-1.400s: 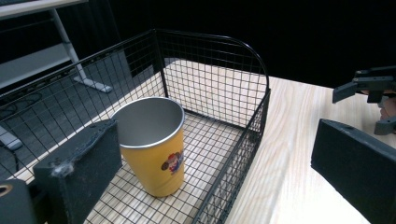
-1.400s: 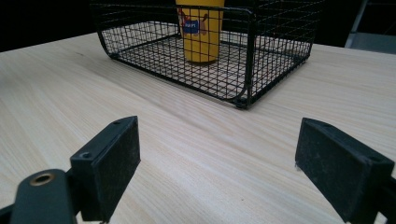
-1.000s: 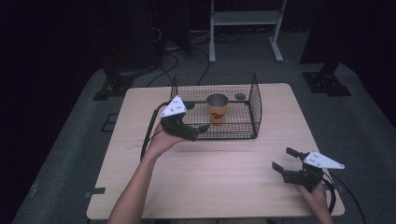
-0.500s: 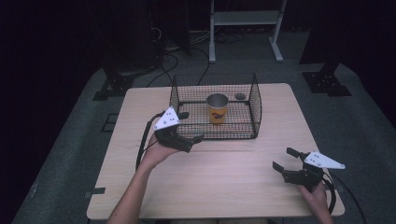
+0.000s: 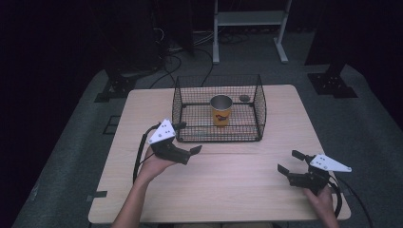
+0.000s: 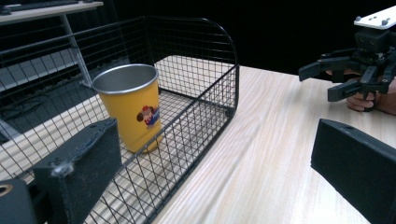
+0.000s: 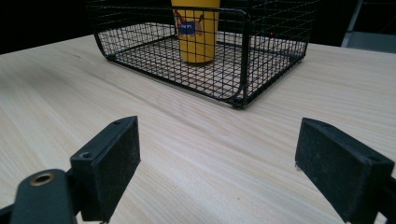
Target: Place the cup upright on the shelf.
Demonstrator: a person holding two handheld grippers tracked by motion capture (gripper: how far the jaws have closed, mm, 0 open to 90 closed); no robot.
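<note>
Looks like the job is basically done: the yellow cup (image 5: 221, 110) stands upright inside the wire basket (image 5: 260, 102), on its floor, nothing gripping it. What's left, judging by the layout, is prob. just parking both tools away from the basket (or a fresh reach, can't say which).

Left gripper (image 5: 185, 141): jaws spread wide, empty, held in the air just outside the basket's near-left corner. In the left gripper view the cup (image 6: 131, 106) sits ahead and to the left of its jaws, behind the mesh wall (image 6: 196, 116), near but not touching. One jaw overlaps the wire in that view; contact can't be told.

Right gripper (image 5: 290, 162): also spread, empty, low over the table (image 5: 237, 180) at its near-right part, well apart from the basket. From the right gripper view the cup (image 7: 195, 30) is straight ahead and far off, beyond the basket's front wall (image 7: 187, 56), w/ bare tabletop between.

A small dark round item (image 5: 244, 98) lies on the basket floor beyond the cup; too small to identify.
</note>
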